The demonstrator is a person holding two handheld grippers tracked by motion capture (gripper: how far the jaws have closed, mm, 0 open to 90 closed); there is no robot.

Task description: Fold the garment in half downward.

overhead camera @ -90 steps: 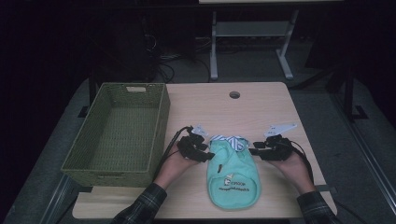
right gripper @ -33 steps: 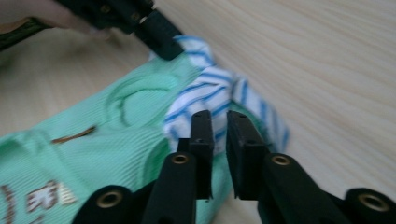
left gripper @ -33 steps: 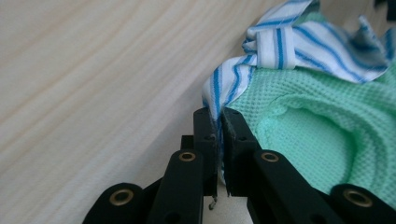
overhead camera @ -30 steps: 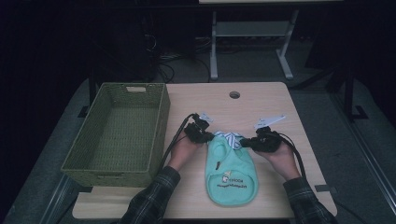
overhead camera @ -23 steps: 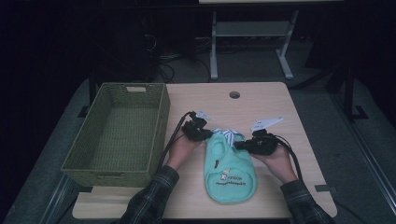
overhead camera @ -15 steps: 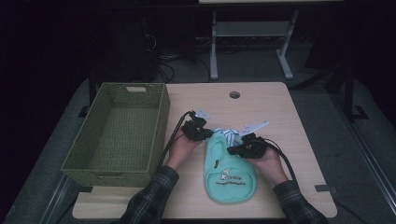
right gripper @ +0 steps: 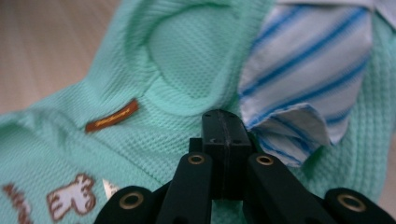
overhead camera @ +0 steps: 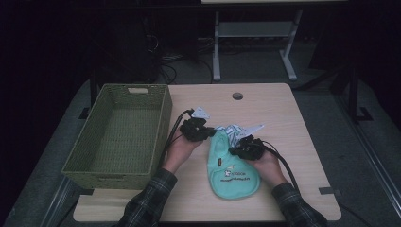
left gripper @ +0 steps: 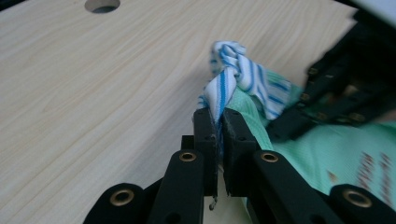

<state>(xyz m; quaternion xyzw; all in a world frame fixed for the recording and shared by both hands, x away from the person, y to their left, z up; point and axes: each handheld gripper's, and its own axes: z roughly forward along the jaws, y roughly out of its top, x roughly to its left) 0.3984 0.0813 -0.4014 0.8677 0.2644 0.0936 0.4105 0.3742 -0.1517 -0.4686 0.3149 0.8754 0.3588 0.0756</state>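
Wooden table (overhead camera: 283, 118) bears a mint shirt (overhead camera: 234, 172), print unreadable; left claw (left gripper: 219, 123) clamps its striped collar (left gripper: 233, 70), right claw (right gripper: 223, 122) pressed together.

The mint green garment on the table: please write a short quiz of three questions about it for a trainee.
1. True or false: the left tongs are shut on the striped collar.
2. Where is the wicker basket from the mint green garment? A) left B) right
3. What colour is the small label on the garment?

Key: 1 true; 2 A; 3 orange-brown.
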